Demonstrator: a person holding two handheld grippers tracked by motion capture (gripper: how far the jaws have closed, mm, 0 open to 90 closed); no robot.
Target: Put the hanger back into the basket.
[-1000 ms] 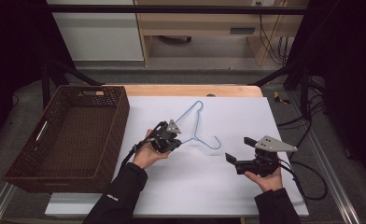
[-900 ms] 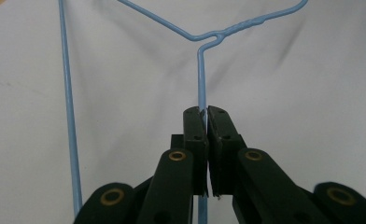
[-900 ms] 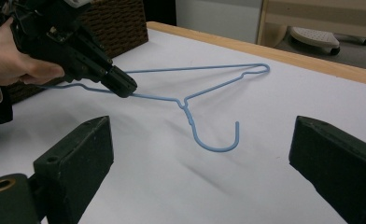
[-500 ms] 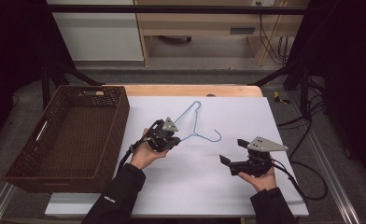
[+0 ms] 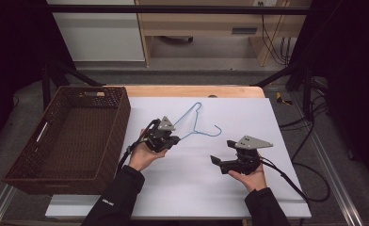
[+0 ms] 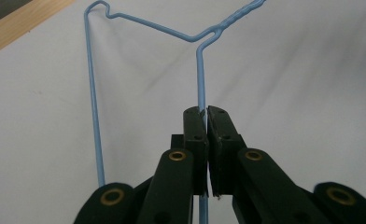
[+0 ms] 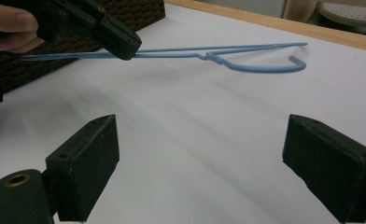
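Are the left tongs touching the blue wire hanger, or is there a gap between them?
Touching. In the left gripper view, the left tongs are shut with the blue wire hanger pinched between the two pads.

The left tongs point(image 6: 207, 116) clamp one wire of the blue hanger point(image 6: 93, 116), whose neck points toward one o'clock over the white surface point(image 6: 312, 93).

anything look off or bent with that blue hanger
Nothing stands out. The blue wire hanger looks intact, its hook curling toward the right gripper, whose jaws stand open, nothing between them. The left gripper is shut on one arm of the hanger. The wicker basket sits square beside the mat.
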